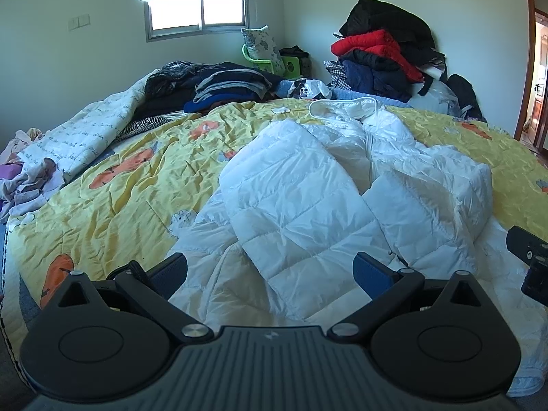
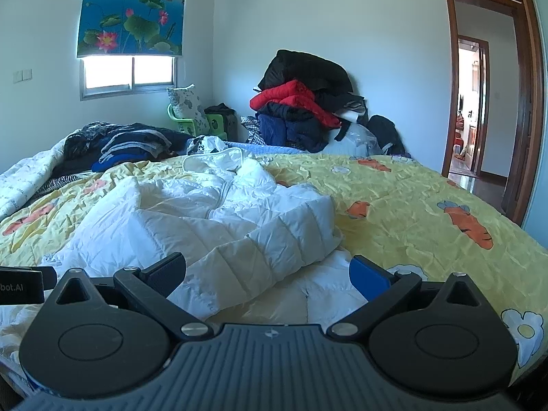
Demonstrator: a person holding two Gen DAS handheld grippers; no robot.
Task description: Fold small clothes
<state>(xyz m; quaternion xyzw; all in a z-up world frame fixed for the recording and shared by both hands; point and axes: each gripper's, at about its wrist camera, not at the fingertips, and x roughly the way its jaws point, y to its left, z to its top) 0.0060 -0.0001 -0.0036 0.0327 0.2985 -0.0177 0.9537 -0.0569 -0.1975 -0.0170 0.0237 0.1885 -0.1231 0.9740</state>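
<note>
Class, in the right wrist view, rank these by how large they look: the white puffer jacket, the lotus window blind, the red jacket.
1. white puffer jacket, though nearest the camera
2. lotus window blind
3. red jacket

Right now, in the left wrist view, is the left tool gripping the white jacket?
No. The left tool is open, its fingers spread apart above the white jacket, with no fabric pinched between them.

A puffer jacket lies on the bedspread. Folded clothes sit behind it to the left. A heap of coats sits behind it to the right.
</note>
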